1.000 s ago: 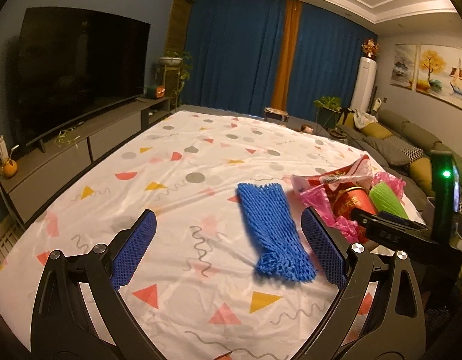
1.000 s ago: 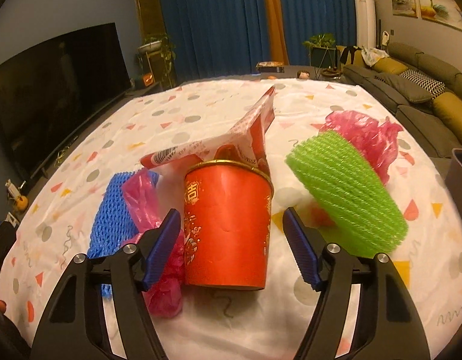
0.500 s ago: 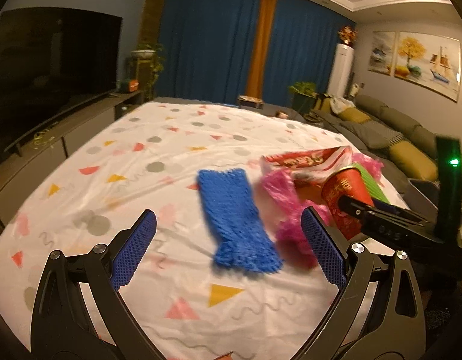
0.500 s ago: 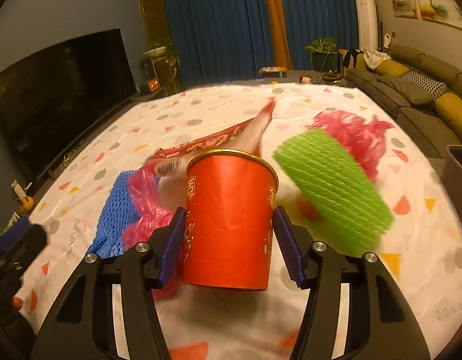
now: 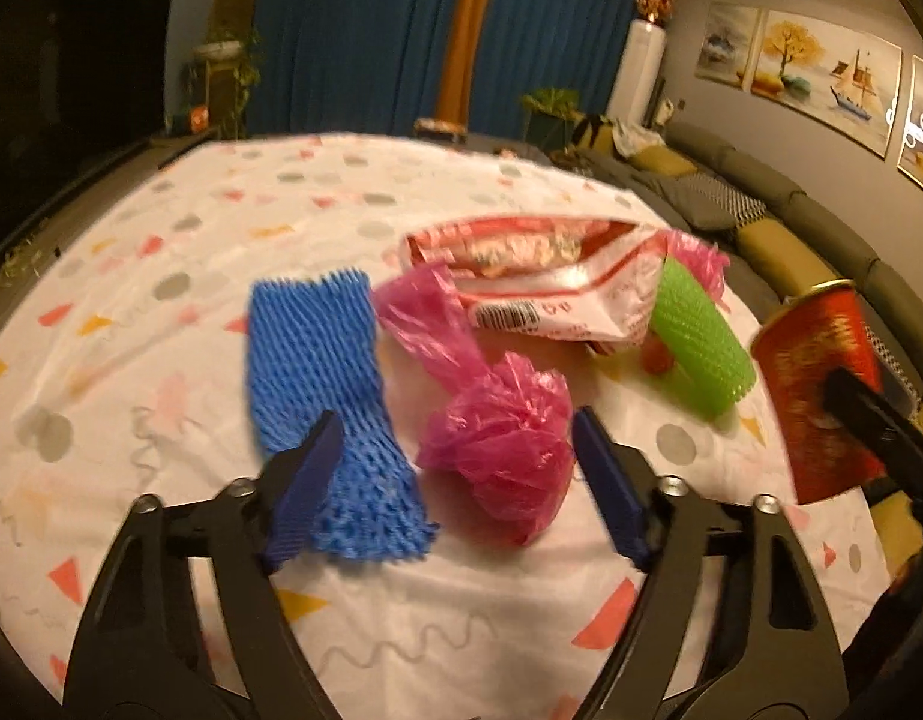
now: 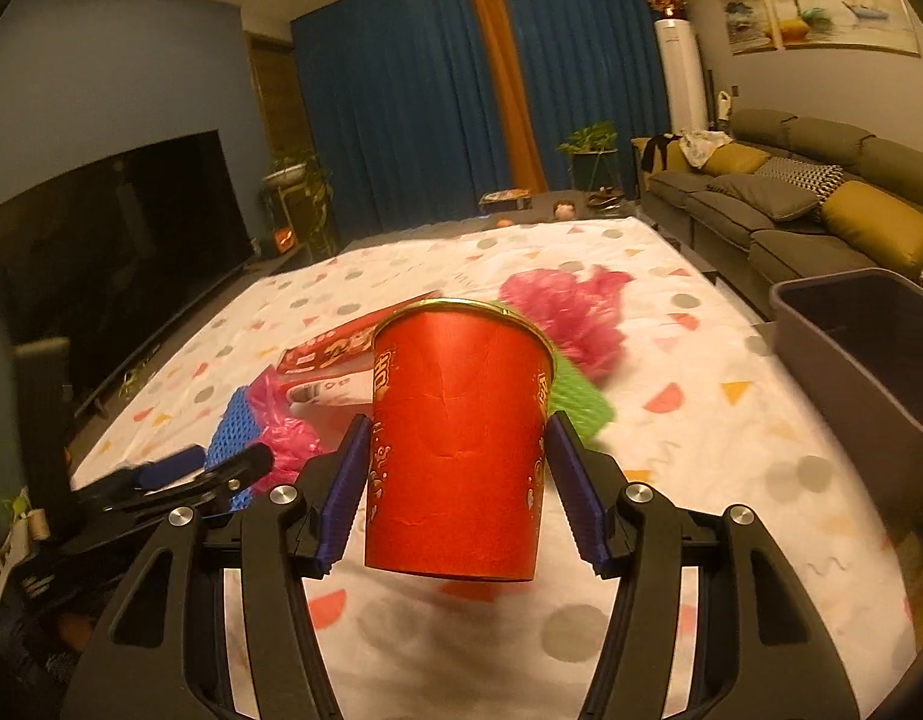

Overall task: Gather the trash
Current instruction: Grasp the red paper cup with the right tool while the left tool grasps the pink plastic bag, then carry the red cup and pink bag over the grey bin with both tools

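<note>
The right gripper is clamped on the red paper cup, both blue pads pressed to its sides, and the cup hangs upright clear of the patterned tablecloth, a shadow showing on the cloth beneath its base. Off the table's right edge sits the grey bin, open at the top. Over on the other side, the left gripper has its jaws apart, and they have just been closing in. The blue foam net lies by its left pad and the crumpled pink plastic bag sits between the pads, close to the right one, though neither pad presses on it. Further toward the far edge of the table lies the red and white snack wrapper, with the green foam net just beside it toward the right edge, and a second pink bag behind that.
</note>
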